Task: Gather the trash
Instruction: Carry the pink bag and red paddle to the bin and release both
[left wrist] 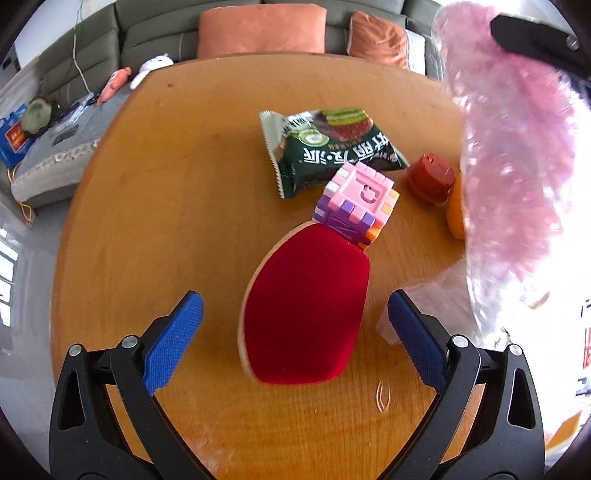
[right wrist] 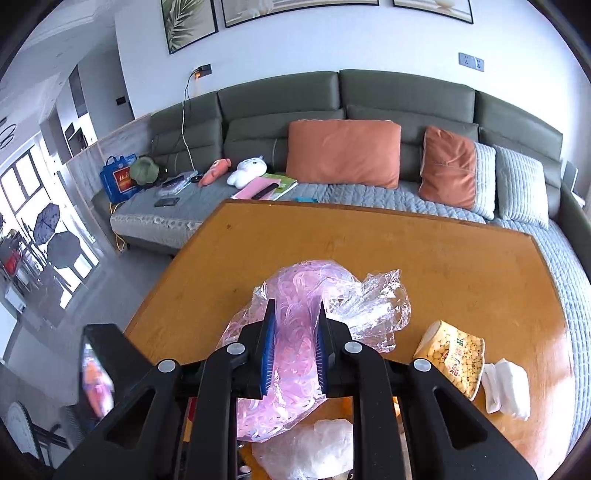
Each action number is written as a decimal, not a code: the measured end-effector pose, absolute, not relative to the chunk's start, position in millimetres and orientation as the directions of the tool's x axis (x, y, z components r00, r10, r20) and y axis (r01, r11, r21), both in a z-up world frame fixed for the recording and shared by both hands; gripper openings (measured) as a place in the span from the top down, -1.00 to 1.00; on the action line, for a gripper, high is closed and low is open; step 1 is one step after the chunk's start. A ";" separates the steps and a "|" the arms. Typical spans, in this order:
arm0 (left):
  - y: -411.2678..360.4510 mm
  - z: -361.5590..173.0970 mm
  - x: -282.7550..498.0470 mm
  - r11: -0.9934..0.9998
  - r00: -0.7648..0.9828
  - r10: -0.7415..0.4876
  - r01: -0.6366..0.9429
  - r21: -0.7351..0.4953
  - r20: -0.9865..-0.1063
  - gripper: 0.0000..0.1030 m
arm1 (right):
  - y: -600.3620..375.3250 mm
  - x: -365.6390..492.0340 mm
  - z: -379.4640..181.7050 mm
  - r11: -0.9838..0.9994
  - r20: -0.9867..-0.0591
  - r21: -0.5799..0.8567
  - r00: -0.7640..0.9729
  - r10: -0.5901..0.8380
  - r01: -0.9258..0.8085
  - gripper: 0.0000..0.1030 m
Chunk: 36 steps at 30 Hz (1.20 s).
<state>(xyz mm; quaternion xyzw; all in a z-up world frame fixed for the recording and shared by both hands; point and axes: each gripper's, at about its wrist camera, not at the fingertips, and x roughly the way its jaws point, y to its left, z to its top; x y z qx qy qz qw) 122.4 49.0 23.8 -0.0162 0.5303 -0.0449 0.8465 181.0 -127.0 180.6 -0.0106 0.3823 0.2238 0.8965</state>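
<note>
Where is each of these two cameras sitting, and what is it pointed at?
Left wrist: on the left gripper, looking steeply down at the table, red paddle and snack packet; its open blue fingers show.
Right wrist: on the right gripper, looking across the table toward the sofa; its jaws pinch a pink bag.
Shared: table, sofa, orange cushions, pink bag.

The left wrist view looks steeply down, close over the bench (left wrist: 155, 206), with the sofa (left wrist: 155, 40) along its top edge. The right wrist view sits higher, facing shallower across the bench (right wrist: 424, 258) toward the sofa (right wrist: 388, 92). Both share the orange cushion (left wrist: 262, 31) (right wrist: 343, 153).
</note>
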 end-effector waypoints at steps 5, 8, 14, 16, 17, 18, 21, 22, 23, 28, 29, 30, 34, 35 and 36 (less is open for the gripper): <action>51.2 18.3 122.8 0.994 0.437 -0.110 0.061 -0.092 -0.893 -0.27 | -128.4 181.6 181.2 0.899 -0.690 0.157 0.605 0.397 -0.410 0.62; 61.5 22.2 116.0 0.990 0.443 -0.135 0.033 -0.134 -0.886 -0.27 | -125.7 180.1 181.6 0.894 -0.691 0.161 0.599 0.404 -0.417 0.62; 90.7 45.8 76.1 0.987 0.501 -0.129 -0.021 -0.161 -0.856 -0.27 | -103.1 162.9 183.4 0.867 -0.687 0.171 0.574 0.446 -0.469 0.62; 106.6 52.9 59.1 0.984 0.515 -0.115 -0.057 -0.168 -0.850 -0.27 | -89.0 153.0 183.3 0.851 -0.685 0.176 0.559 0.467 -0.495 0.62; 116.4 55.7 53.0 0.982 0.522 -0.108 -0.075 -0.172 -0.846 -0.27 | -80.2 147.9 182.7 0.841 -0.687 0.181 0.546 0.480 -0.511 0.61; 127.2 59.0 43.4 0.979 0.531 -0.099 -0.098 -0.177 -0.842 -0.27 | -73.4 143.0 182.2 0.834 -0.687 0.184 0.538 0.488 -0.520 0.61; 159.2 64.4 22.6 0.971 0.541 -0.068 -0.158 -0.181 -0.839 -0.27 | -43.9 127.2 179.3 0.800 -0.695 0.199 0.494 0.522 -0.566 0.60; 168.7 65.3 14.6 0.967 0.544 -0.055 -0.180 -0.180 -0.837 -0.27 | -29.8 120.6 177.4 0.782 -0.699 0.204 0.472 0.538 -0.589 0.59; 182.0 66.5 3.4 0.961 0.547 -0.037 -0.210 -0.180 -0.836 -0.27 | -19.7 115.0 176.6 0.770 -0.701 0.207 0.458 0.547 -0.604 0.59; 231.5 65.9 -37.6 0.930 0.552 0.026 -0.320 -0.183 -0.833 -0.28 | 38.2 83.9 172.7 0.701 -0.711 0.210 0.386 0.588 -0.681 0.59; 241.7 65.3 -44.0 0.922 0.551 0.041 -0.343 -0.181 -0.834 -0.28 | 48.2 78.7 172.5 0.687 -0.712 0.211 0.372 0.596 -0.695 0.59; 255.3 64.4 -53.5 0.910 0.549 0.058 -0.373 -0.182 -0.834 -0.28 | 63.5 71.6 172.0 0.665 -0.713 0.214 0.351 0.607 -0.715 0.59; 300.5 59.1 -90.7 0.864 0.527 0.118 -0.472 -0.174 -0.842 -0.28 | 111.2 46.0 169.2 0.590 -0.718 0.232 0.273 0.640 -0.773 0.59; 310.0 56.8 -97.1 0.854 0.520 0.128 -0.491 -0.172 -0.845 -0.28 | 123.7 39.1 167.8 0.571 -0.720 0.235 0.253 0.646 -0.787 0.59; 323.8 53.0 -108.4 0.835 0.508 0.142 -0.523 -0.173 -0.850 -0.28 | 139.4 30.1 165.5 0.545 -0.723 0.238 0.228 0.652 -0.804 0.59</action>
